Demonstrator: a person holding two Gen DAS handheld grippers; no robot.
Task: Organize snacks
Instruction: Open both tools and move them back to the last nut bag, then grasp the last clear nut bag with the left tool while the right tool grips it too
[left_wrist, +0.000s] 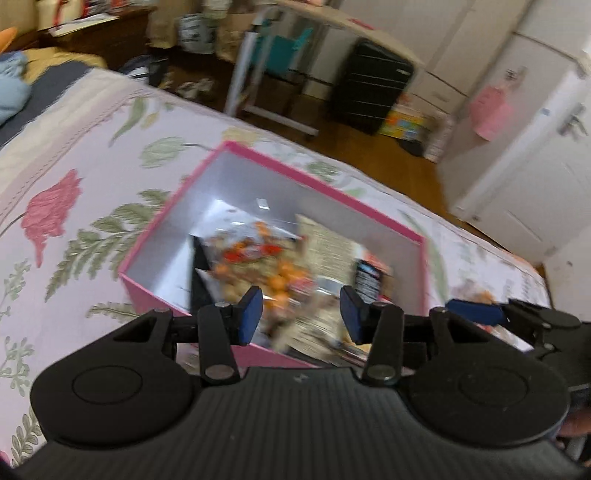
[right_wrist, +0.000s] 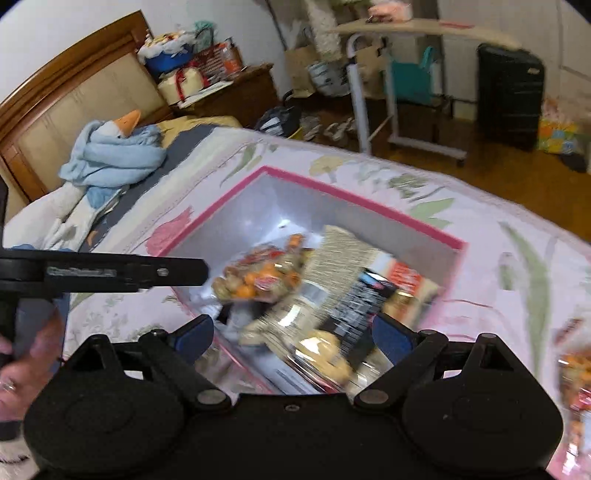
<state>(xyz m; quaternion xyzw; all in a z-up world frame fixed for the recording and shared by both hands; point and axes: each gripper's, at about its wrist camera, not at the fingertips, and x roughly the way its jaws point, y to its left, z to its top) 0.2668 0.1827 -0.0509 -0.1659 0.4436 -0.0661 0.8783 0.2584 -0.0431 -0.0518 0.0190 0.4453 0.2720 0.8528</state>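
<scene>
A pink box (left_wrist: 258, 155) with a grey inside stands on the flowered bed cover; it also shows in the right wrist view (right_wrist: 343, 197). In it lie an orange-printed snack bag (left_wrist: 266, 254) (right_wrist: 258, 277) and a beige and black snack bag (left_wrist: 332, 243) (right_wrist: 343, 295). My left gripper (left_wrist: 301, 312) is open above the box's near edge, empty. My right gripper (right_wrist: 293, 338) is open above the beige bag, empty. The right gripper's blue finger shows in the left wrist view (left_wrist: 476, 312); the left gripper shows in the right wrist view (right_wrist: 110, 273).
Another snack bag (right_wrist: 576, 376) lies on the bed cover (left_wrist: 74, 155) at the right edge. A blue cloth and goose toy (right_wrist: 110, 155) lie near the headboard. Beyond the bed are a rolling table (right_wrist: 406, 29), a black suitcase (right_wrist: 509, 96) and wooden floor.
</scene>
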